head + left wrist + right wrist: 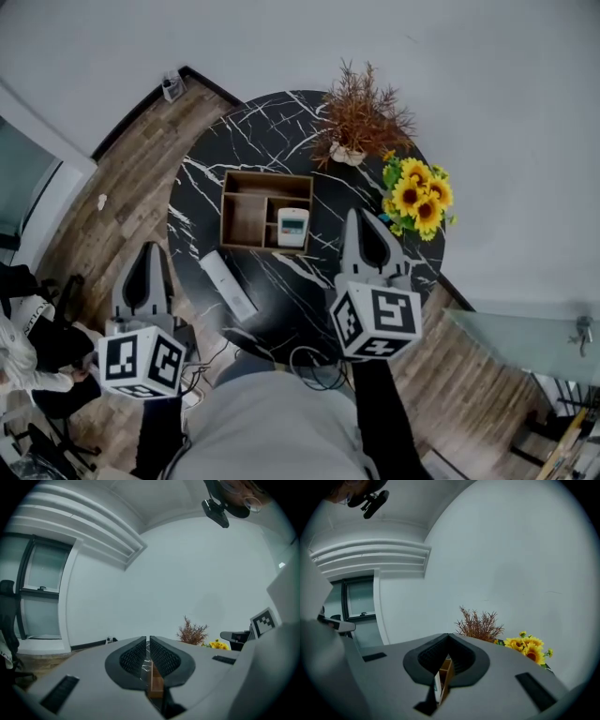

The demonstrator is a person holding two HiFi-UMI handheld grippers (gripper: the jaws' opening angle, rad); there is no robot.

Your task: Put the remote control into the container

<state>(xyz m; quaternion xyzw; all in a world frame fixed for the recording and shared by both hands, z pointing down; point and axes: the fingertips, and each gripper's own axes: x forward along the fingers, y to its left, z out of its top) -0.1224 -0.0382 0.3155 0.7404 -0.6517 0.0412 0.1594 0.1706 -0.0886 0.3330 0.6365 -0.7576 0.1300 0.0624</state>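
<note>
Both my grippers are shut with nothing between the pads: the jaws of my left gripper (151,247) are pressed together, and so are the jaws of my right gripper (355,216), and both hang above the near edge of the round black marble table (281,323). The long white remote control (228,286) lies flat on the table, diagonal, just in front of the left corner of the wooden container (267,175) and apart from it. It is closer to my left gripper, so I think this one should take it. To do it well, I must first open the left jaws wide, come down over the middle of the remote and close across its narrow width, not along its length, so it does not swing when I lift. Then I would carry it to the big left compartment, which looks free; the right compartment already has a smaller white remote with a screen (293,227). The long remote is slim, plain and smooth, so I expect it can slip, and it looks rather long for the box, so probably it must go in tilted
</note>
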